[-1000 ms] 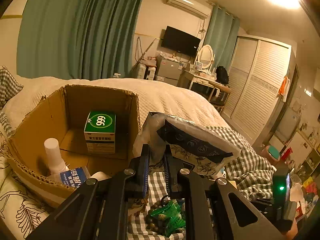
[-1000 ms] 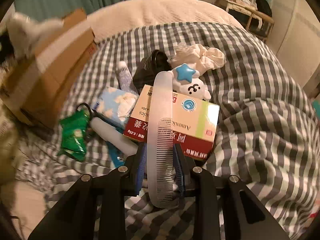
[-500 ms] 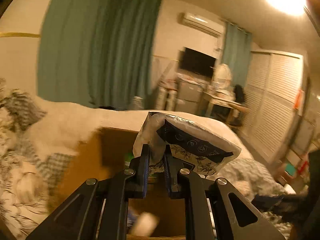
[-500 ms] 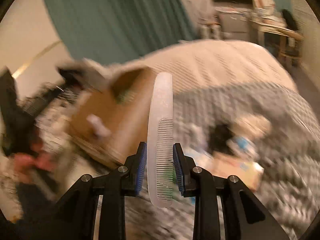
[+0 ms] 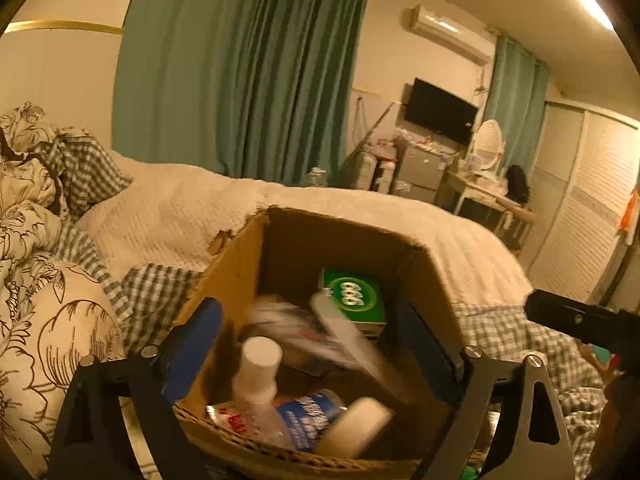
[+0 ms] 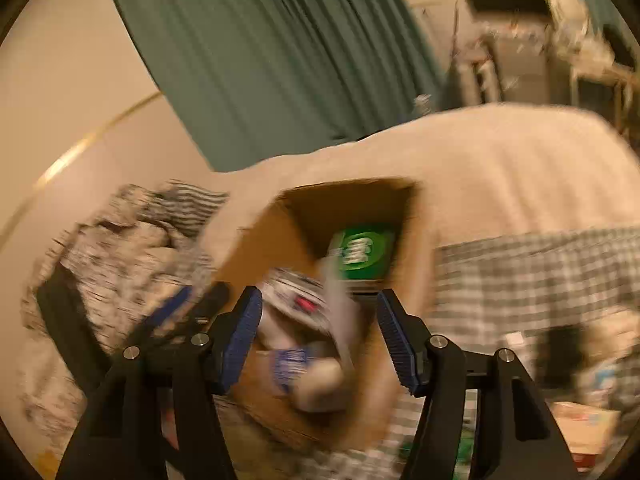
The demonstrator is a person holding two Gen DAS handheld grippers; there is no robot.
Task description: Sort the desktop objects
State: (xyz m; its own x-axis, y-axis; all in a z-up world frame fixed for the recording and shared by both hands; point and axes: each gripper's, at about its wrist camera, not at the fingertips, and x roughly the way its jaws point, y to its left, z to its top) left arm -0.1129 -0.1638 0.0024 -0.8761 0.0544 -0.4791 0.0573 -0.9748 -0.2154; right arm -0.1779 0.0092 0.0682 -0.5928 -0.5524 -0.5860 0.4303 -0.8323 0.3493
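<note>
Over the cardboard box [image 5: 240,264] on the bed, both tongs hang with their jaws spread wide and nothing between them: the left gripper [image 5: 316,344] and the right gripper [image 6: 320,336] each frame the box's open mouth. The step in hand appears to be the drop into the box. A pale comb [image 5: 348,336] shows as a blurred streak slanting across the inside, and beside it a smeared packet [image 5: 288,320] with dark print; both lie below the open jaws, apart from the pads, and whether they are settled or falling cannot be told through the blur. Deeper in, a green carton [image 5: 354,294] rests against the far wall, while a white-capped bottle [image 5: 258,372], a blue-labelled pack [image 5: 308,416] and a cream block [image 5: 356,428] crowd the near corner. In the right wrist view the same comb [image 6: 338,312] runs between the blue pads, with the carton [image 6: 362,254] behind it. Outside the box, more items wait on the checked cover [image 6: 540,272] at the far right of that view, including a red and cream medicine box [image 6: 588,428]; the others there are too blurred to name. The next move, by this reading, calls for lifting both tongs clear of the box rim and carrying them back toward that heap, jaws kept apart for a fresh grasp.
</note>
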